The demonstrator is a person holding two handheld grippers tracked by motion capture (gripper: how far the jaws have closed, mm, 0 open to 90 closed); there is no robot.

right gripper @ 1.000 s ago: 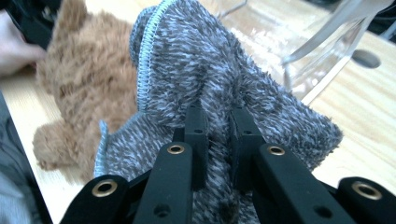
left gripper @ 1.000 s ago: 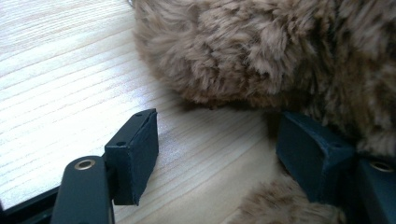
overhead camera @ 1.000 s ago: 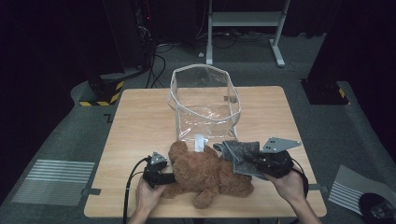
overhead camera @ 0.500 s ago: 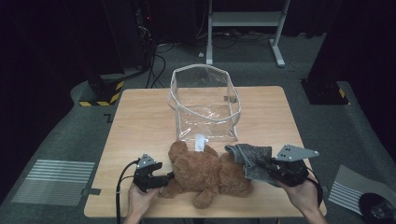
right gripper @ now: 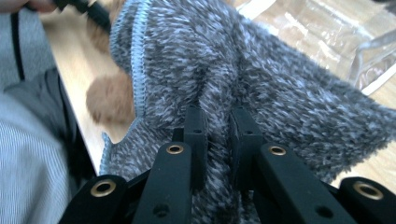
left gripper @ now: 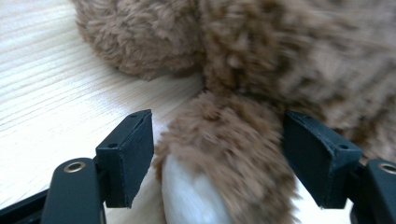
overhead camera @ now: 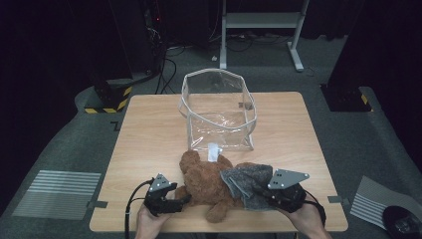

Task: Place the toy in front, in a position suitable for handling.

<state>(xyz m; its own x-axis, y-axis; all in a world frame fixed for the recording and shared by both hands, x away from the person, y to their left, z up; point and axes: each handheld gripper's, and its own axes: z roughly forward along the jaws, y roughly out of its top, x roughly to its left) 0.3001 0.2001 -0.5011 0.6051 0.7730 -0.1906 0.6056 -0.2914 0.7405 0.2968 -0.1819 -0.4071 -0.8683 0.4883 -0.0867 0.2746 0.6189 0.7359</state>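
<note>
A: Since a second ago the right gripper has dragged the grey knit garment further off the teddy bear, toward the bear's right and the table's near edge, and the left gripper has slid back along the bear's left side. Its jaws have just been opening.

B: Biggest thing first: where does the bear sit on the wooden table?

A: Lying on its near half, just in front of the clear plastic bag, which stands open-topped behind the bear's head. The garment overlaps the bear's right side.

B: And the grips?

A: In the right gripper view the jaws are clenched on a fold of the garment. In the left gripper view the pads stand wide on either side of the bear's limb, with gaps showing, so that limb is released, though it lies between them.

B: Meaning?

A: I'd judge the undressing is nearly through; the left side has let go so the knit can come free.

B: Any writing?

A: A small white tag at the bag's front by the bear's head, too small to read.
</note>
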